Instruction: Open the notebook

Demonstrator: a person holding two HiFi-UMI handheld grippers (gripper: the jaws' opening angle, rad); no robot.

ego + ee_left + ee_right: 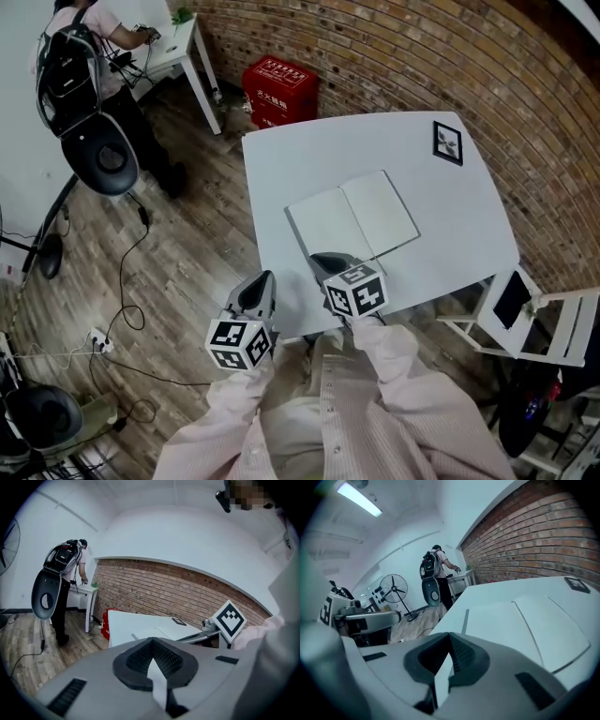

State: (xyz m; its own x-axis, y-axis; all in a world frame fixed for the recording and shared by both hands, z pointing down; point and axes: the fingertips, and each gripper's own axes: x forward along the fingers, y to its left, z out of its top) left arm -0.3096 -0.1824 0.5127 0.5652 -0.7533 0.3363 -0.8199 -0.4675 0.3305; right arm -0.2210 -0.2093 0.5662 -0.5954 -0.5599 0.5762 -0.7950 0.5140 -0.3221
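The notebook [354, 223] lies open and flat on the white table [450, 202], its blank pages showing on both sides of the spine. It also appears in the left gripper view as the notebook [157, 632] and in the right gripper view as the notebook [529, 625]. My right gripper [328, 263] hovers at the table's near edge, just short of the notebook's near corner, its jaws shut on nothing [450, 652]. My left gripper [260, 283] hangs off the table's near left edge over the floor, its jaws together and empty [152, 653].
A black-and-white marker card [447, 142] lies at the table's far right corner. A red box [279, 89] stands on the floor beyond the table. A white folding chair [539, 323] is at the right. A person [94, 37], an office chair [101, 159] and floor cables [131, 281] are at the left.
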